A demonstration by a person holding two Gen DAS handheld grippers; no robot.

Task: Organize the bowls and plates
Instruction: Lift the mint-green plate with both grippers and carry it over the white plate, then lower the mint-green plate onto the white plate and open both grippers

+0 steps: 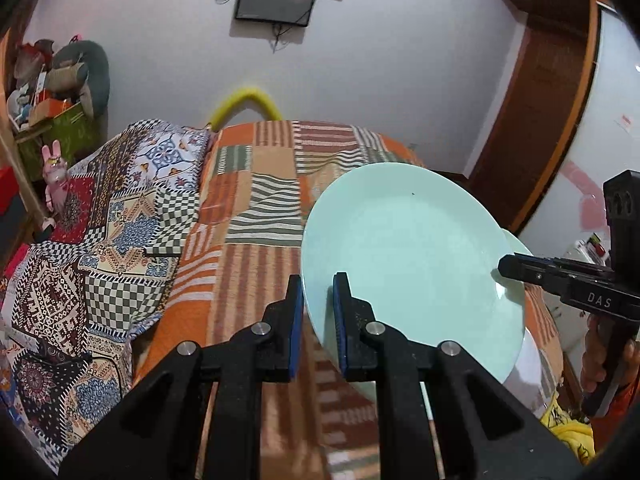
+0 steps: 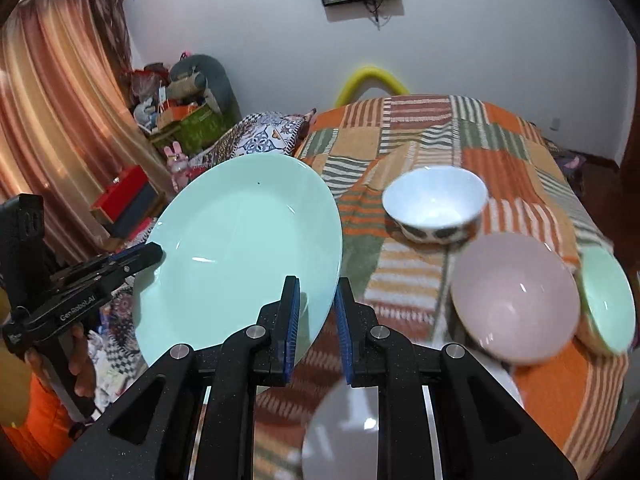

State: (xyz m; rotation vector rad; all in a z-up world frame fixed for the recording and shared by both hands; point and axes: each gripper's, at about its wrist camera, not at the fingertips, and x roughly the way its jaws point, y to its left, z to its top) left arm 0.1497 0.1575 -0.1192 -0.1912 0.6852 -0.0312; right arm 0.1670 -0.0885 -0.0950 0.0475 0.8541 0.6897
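Observation:
A large mint-green plate (image 1: 412,256) is held in the air above the bed, tilted. My left gripper (image 1: 318,312) is shut on its near left rim. My right gripper (image 2: 316,312) is shut on the opposite rim of the same plate (image 2: 240,256). Each gripper shows in the other's view, the right gripper (image 1: 506,268) at one rim and the left gripper (image 2: 154,254) at the other. On the bed lie a white bowl with dark spots (image 2: 434,202), a pink bowl (image 2: 514,296), a mint-green bowl (image 2: 606,300) on its side and a grey plate (image 2: 340,436) under my right gripper.
The bed is covered with an orange striped patchwork blanket (image 2: 460,136) and a patterned quilt (image 1: 100,240) on its left. A cluttered shelf (image 2: 184,116) and curtain (image 2: 52,128) stand to the left. A white round object (image 1: 528,364) lies under the plate.

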